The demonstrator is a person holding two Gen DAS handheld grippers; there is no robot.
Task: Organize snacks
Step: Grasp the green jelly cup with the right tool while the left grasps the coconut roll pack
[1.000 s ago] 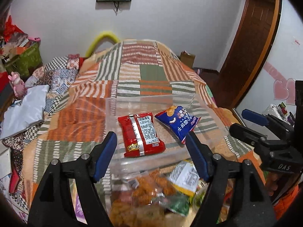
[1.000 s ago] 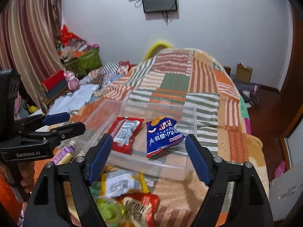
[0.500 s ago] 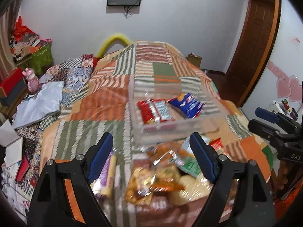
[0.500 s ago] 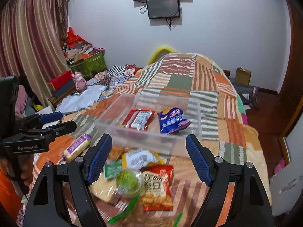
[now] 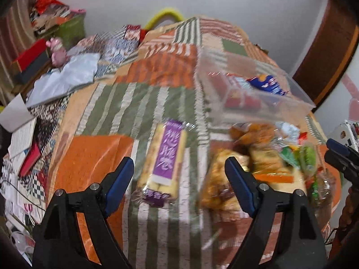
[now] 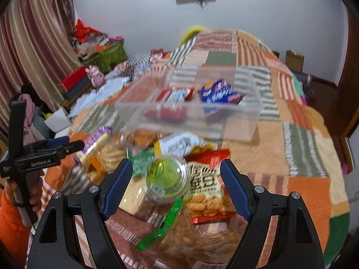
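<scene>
1. Between the blue pads of the left gripper [image 5: 179, 177], jaws apart and empty, lies a long purple-labelled wafer pack [image 5: 165, 163], lined up for a lengthwise pinch.
2. Right gripper [image 6: 174, 187], equally wide and empty, frames a round clear jelly cup [image 6: 167, 177].
3. Beyond both grippers, the rigid clear bin [image 6: 195, 121] holds two crinkly packets.

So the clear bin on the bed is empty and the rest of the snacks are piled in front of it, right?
Not quite: the clear bin is not empty. The right wrist view shows a red packet and a blue packet inside it. The other snacks do lie piled in front of it.
</scene>
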